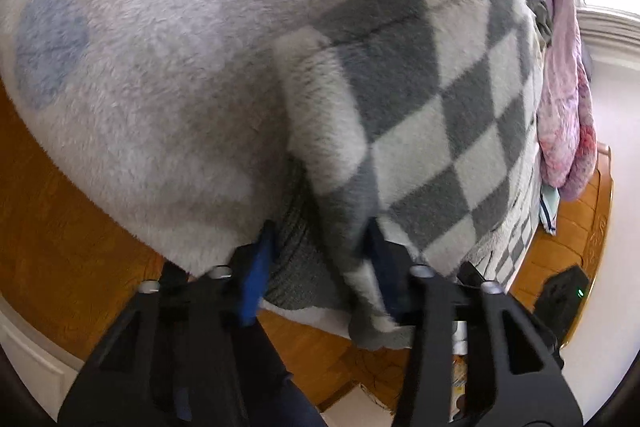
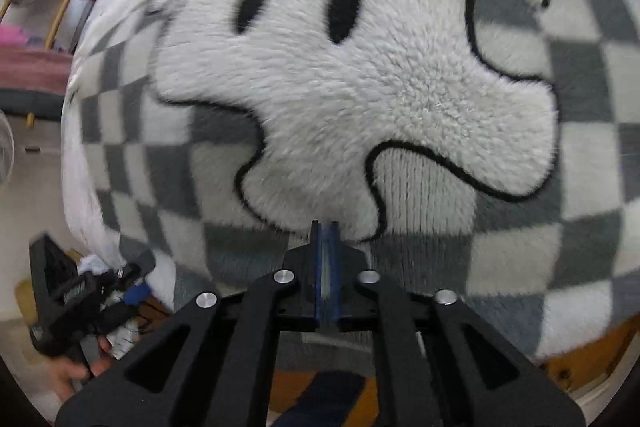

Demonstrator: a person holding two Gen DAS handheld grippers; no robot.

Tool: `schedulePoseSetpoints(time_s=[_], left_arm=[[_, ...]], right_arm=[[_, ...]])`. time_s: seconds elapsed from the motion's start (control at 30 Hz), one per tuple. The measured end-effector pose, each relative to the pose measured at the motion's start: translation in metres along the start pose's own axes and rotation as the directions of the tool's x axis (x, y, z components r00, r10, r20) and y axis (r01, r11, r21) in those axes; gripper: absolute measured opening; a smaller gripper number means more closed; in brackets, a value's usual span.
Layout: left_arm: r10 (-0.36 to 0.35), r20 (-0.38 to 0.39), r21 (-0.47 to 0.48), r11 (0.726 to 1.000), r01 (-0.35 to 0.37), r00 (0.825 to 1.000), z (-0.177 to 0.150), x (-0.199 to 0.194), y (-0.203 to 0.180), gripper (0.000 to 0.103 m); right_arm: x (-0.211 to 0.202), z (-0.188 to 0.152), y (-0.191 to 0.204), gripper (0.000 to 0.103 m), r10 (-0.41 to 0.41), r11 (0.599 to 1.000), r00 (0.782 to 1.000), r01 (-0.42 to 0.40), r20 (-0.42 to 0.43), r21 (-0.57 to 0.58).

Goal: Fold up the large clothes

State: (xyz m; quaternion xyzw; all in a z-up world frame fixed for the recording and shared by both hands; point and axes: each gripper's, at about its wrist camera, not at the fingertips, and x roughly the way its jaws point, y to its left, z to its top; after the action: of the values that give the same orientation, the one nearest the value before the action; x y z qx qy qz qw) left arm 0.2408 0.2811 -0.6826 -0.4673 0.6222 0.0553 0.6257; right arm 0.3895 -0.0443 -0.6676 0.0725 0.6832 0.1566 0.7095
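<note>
A large fluffy garment with a grey and white checker pattern (image 1: 420,99) lies on a pale fleece bed cover (image 1: 160,27). Its front bears a big white plush face with black eyes (image 2: 352,83). My left gripper (image 1: 320,239) is open, its blue fingers (image 1: 260,259) on either side of the garment's grey ribbed hem and a hanging fold. My right gripper (image 2: 326,227) is shut, its blue fingertips pressed together at the garment's lower edge; a thin pale strip shows between them. The left gripper also shows in the right wrist view (image 2: 80,299), held by a hand.
Orange wooden floor (image 1: 60,227) lies below the bed edge. Pink and purple bedding (image 1: 564,107) hangs at the right, by a window. A black device with a green light (image 1: 568,291) sits on the floor. Clutter and a pink item (image 2: 24,39) stand at the left.
</note>
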Motion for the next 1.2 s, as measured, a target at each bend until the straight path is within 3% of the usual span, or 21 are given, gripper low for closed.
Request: schedulePoseSetpoints(time_s=[0.03, 0.1, 0.17, 0.23, 0.33, 0.43, 0.53, 0.63, 0.67, 0.73, 0.8, 0.83, 0.93, 1.1, 1.13, 1.17, 1.2], left_arm=[[-0.015, -0.009, 0.004, 1.0, 0.015, 1.0, 0.002, 0.0, -0.003, 0.021], [-0.022, -0.014, 0.006, 1.0, 0.022, 1.0, 0.004, -0.001, -0.008, 0.019], [-0.03, -0.011, 0.022, 0.999, 0.031, 0.999, 0.005, -0.008, -0.016, 0.017], [-0.062, 0.004, 0.054, 0.997, 0.062, 0.998, 0.004, -0.025, -0.028, 0.017], [-0.092, 0.014, 0.114, 0.989, 0.09, 0.996, -0.001, -0.044, -0.051, 0.017], [-0.118, 0.0, 0.13, 0.985, 0.117, 0.993, -0.001, -0.051, -0.068, 0.017], [-0.134, -0.02, 0.123, 0.983, 0.135, 0.991, 0.0, -0.051, -0.07, 0.017], [-0.128, -0.033, 0.13, 0.983, 0.131, 0.991, 0.0, -0.048, -0.07, 0.017], [-0.126, -0.038, 0.136, 0.982, 0.13, 0.991, 0.0, -0.048, -0.068, 0.017], [-0.121, -0.043, 0.116, 0.985, 0.126, 0.992, 0.003, -0.047, -0.064, 0.023], [-0.124, -0.07, 0.08, 0.988, 0.13, 0.99, 0.01, -0.044, -0.058, 0.058], [-0.124, -0.062, 0.055, 0.99, 0.127, 0.99, 0.014, -0.044, -0.054, 0.082], [-0.079, 0.004, 0.047, 0.996, 0.079, 0.997, 0.03, -0.046, -0.054, 0.083], [0.04, 0.07, 0.119, 0.992, -0.049, 0.997, 0.056, -0.032, -0.083, 0.082], [0.048, 0.079, 0.127, 0.99, -0.058, 0.996, 0.059, -0.031, -0.089, 0.073], [0.023, 0.079, 0.144, 0.989, -0.035, 0.997, 0.061, -0.03, -0.099, 0.049], [0.007, 0.091, 0.179, 0.984, -0.023, 0.996, 0.059, -0.032, -0.112, 0.042]], right_arm=[[-0.006, -0.005, 0.009, 0.007, -0.001, 0.999, 1.0, 0.002, 0.026, -0.042], [-0.015, -0.019, 0.03, 0.012, 0.002, 0.989, 0.997, 0.009, 0.073, -0.15], [-0.02, -0.033, 0.051, 0.023, 0.041, 0.966, 0.993, -0.011, 0.111, -0.258], [-0.024, -0.051, 0.083, 0.045, 0.113, 0.927, 0.984, -0.054, 0.138, -0.372], [-0.029, -0.07, 0.114, 0.058, 0.196, 0.88, 0.962, -0.087, 0.19, -0.466], [-0.021, -0.077, 0.137, 0.065, 0.199, 0.834, 0.953, -0.043, 0.227, -0.55], [-0.003, -0.077, 0.15, 0.066, 0.181, 0.8, 0.956, -0.006, 0.232, -0.6], [0.014, -0.074, 0.16, 0.064, 0.114, 0.779, 0.95, 0.096, 0.291, -0.619], [0.018, -0.073, 0.159, 0.056, 0.105, 0.776, 0.951, 0.104, 0.29, -0.623], [0.024, -0.072, 0.158, 0.028, 0.094, 0.764, 0.959, 0.103, 0.268, -0.637], [0.025, -0.067, 0.149, 0.022, 0.102, 0.778, 0.965, 0.073, 0.24, -0.624], [0.022, -0.065, 0.144, 0.021, 0.118, 0.792, 0.966, 0.047, 0.228, -0.608], [0.004, -0.059, 0.128, 0.02, 0.179, 0.821, 0.959, -0.021, 0.221, -0.571], [-0.023, -0.043, 0.097, 0.02, 0.283, 0.88, 0.934, -0.163, 0.217, -0.447], [-0.029, -0.041, 0.087, 0.02, 0.303, 0.886, 0.928, -0.191, 0.217, -0.421], [-0.035, -0.039, 0.079, 0.02, 0.322, 0.893, 0.921, -0.219, 0.218, -0.394], [-0.043, -0.036, 0.064, 0.02, 0.352, 0.899, 0.909, -0.263, 0.222, -0.35]])
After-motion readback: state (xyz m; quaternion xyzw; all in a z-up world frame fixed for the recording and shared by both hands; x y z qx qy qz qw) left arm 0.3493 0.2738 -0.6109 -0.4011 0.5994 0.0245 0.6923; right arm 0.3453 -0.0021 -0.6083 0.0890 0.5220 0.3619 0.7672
